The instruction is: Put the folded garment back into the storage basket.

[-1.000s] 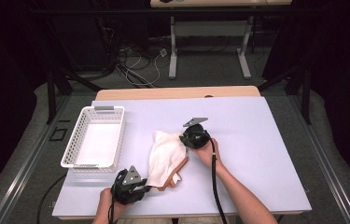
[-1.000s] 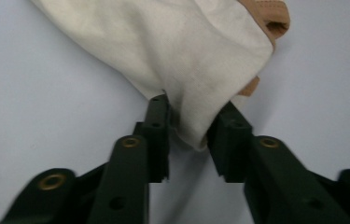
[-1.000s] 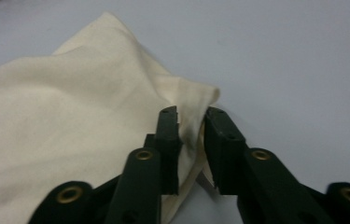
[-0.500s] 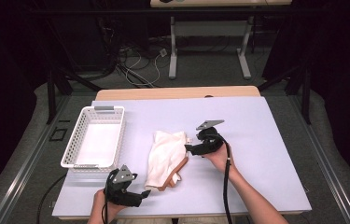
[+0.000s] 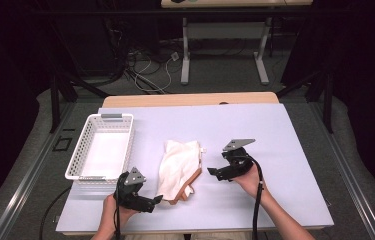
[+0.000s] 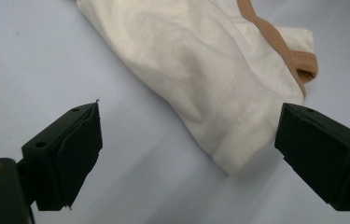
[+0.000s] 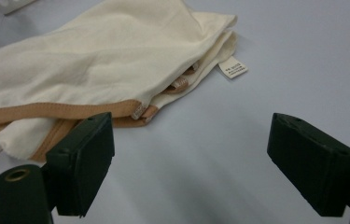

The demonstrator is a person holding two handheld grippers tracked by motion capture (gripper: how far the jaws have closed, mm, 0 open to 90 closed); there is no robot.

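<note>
Toward the near edge of the pale lilac table (image 5: 285,135), a little left of its middle, lies the folded cream cloth garment with a tan elastic band (image 5: 179,169), flat on the tabletop, its long side running from the near edge toward the far one. A small white label (image 7: 233,67) sticks out from its far corner. The left gripper (image 5: 150,201) sits by the near edge, just beside the garment's near left corner; its jaws have just been opening and now stand wide, with the cloth's folded corner (image 6: 231,154) lying between them, untouched by either pad. The right gripper (image 5: 214,172) hovers just off the garment's right side, apart from it; its jaws have also just been opening and stand wide with only bare tabletop between them. A white plastic lattice basket (image 5: 86,145) stands near the table's left edge, beside the garment.
</note>
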